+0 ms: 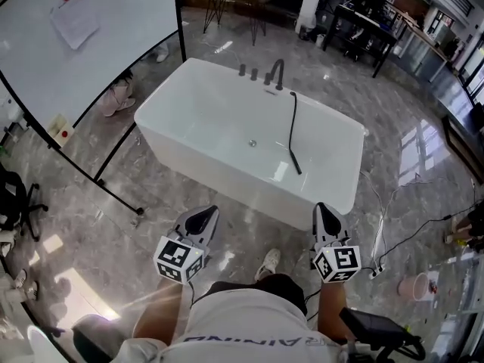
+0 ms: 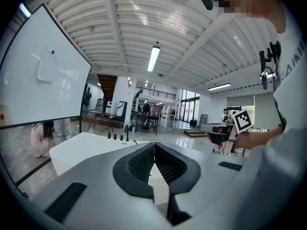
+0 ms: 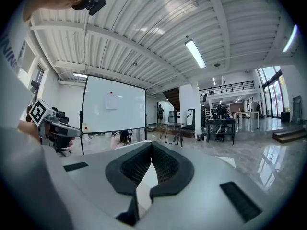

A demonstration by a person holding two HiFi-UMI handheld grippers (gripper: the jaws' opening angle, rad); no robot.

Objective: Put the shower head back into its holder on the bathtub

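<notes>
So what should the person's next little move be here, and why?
Probably reach the right gripper forward over the bathtub rim and open it: it and the left gripper are shut, empty, short of the tub, and the black shower head lies inside.

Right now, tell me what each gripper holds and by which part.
Nothing. The left gripper and right gripper are both shut and empty; the shower head lies untouched inside the bathtub.

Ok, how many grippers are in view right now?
2. The left gripper sits at the head view's lower left and the right gripper at its lower right. Both are short of the bathtub, jaws shut and empty. None seems hidden.
</notes>
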